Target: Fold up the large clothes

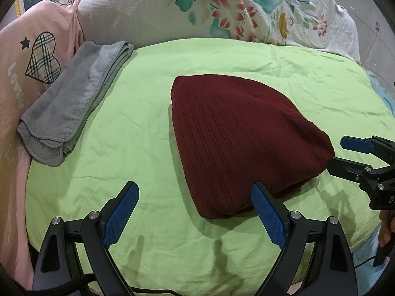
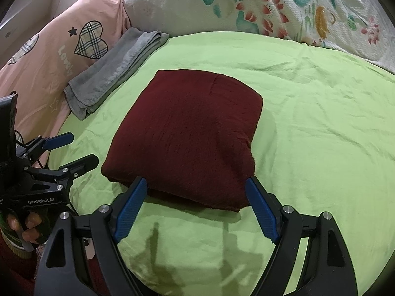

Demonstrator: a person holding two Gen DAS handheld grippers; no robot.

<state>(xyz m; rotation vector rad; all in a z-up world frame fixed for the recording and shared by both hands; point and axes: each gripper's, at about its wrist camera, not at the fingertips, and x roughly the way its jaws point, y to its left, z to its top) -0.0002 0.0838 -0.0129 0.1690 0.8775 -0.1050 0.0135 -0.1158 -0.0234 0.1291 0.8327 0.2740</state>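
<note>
A dark red knitted garment (image 1: 237, 133) lies folded into a compact block on the green sheet (image 1: 138, 133); it also shows in the right wrist view (image 2: 192, 133). My left gripper (image 1: 195, 192) is open and empty, just in front of the garment's near left corner. It also shows in the right wrist view (image 2: 74, 150), left of the garment. My right gripper (image 2: 195, 185) is open and empty, its fingertips at the garment's near edge. It also shows at the right edge of the left wrist view (image 1: 335, 155), beside the garment's right corner.
A folded grey towel (image 1: 71, 106) lies at the sheet's left edge, also in the right wrist view (image 2: 111, 71). A pink heart-print cover (image 1: 37, 56) lies left of it. A white floral quilt (image 1: 222, 7) is piled along the back.
</note>
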